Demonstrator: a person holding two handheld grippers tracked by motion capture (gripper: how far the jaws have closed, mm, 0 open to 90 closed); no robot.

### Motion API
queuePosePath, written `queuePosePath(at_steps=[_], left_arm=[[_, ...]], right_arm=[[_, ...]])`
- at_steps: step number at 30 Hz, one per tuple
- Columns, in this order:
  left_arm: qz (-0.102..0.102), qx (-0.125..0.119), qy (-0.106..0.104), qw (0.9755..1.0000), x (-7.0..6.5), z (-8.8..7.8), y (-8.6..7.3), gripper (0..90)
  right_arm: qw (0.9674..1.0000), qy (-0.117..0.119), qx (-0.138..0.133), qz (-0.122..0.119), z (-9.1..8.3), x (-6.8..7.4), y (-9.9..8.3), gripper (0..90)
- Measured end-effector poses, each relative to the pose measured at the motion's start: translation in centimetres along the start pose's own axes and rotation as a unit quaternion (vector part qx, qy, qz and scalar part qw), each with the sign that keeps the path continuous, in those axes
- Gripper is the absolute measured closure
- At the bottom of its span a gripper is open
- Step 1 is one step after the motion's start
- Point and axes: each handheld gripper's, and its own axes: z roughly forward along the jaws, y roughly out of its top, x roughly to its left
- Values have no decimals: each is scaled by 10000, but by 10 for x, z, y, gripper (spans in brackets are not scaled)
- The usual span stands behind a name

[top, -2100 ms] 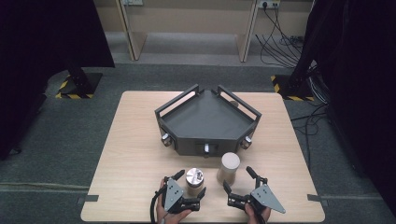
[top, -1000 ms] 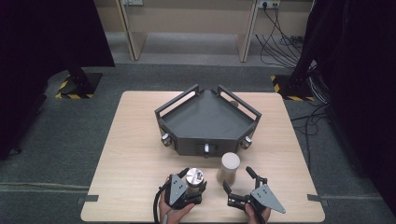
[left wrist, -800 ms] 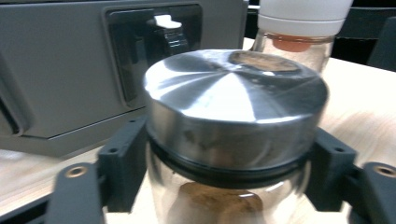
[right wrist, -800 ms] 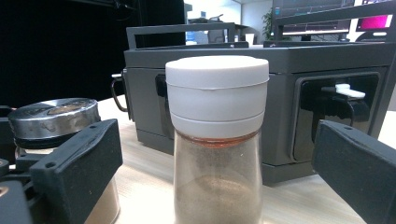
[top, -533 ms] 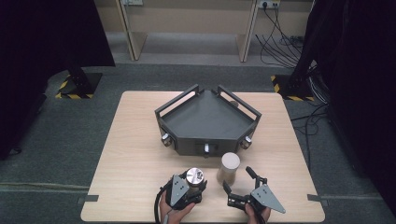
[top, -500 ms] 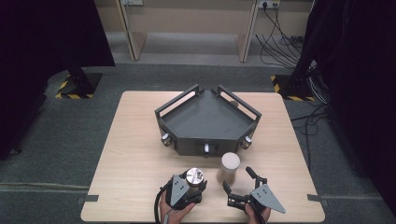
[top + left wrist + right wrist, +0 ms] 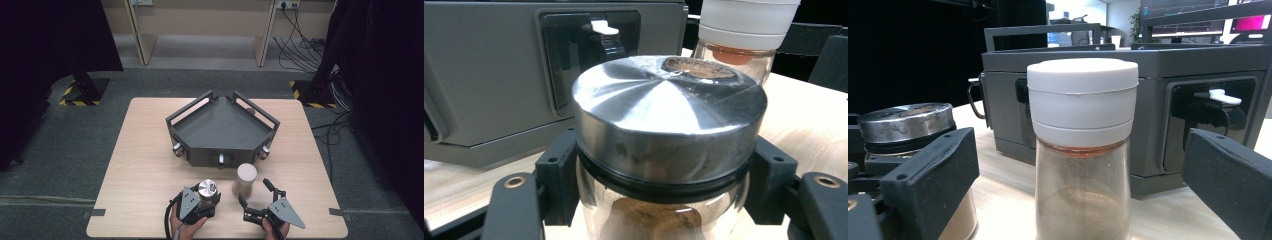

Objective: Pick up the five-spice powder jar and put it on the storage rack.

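— Jaws first: how do they stand on the left gripper [image 7: 204, 202]?

— Clamped on the glass jar with the steel lid [image 7: 207, 190]. In the left gripper view the black pads press the jar [image 7: 664, 150] from both sides just under the lid; they have just been closing, with the jar between them.

— Where is that jar?

— Upright on the wooden surface [image 7: 140, 165], near the front edge, left of centre. Brown powder sits in its lower part.

— And the right gripper [image 7: 256, 196]?

— Its jaws are apart. In the right gripper view they flank the glass shaker with the white cap [image 7: 1082, 150] without touching it; a gap shows on each side.

— Where is the shaker?

— Upright on the surface in the high view [image 7: 245, 179], just in front of the dark grey tray [image 7: 200, 150], and beside the jar, apart from it. It also holds a brownish powder.

— What about the tray?

— It stands mid-surface, angular, with handles on its raised walls and latches on its front faces
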Motion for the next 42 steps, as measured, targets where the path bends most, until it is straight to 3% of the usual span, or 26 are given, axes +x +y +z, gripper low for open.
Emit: queuePosePath(at_steps=[7,30,42], left_arm=[[75,-14,29,10000,-4,-2,6,306],[3,-217,-15,9998,6,-11,23,306],[83,-234,-218,9995,19,-11,44,306]], right_arm=[[10000,-3,-3,-4,0,0,0,22],[10000,0,5,-5,0,0,0,22],[10000,-5,-12,10,0,-1,0,22]])
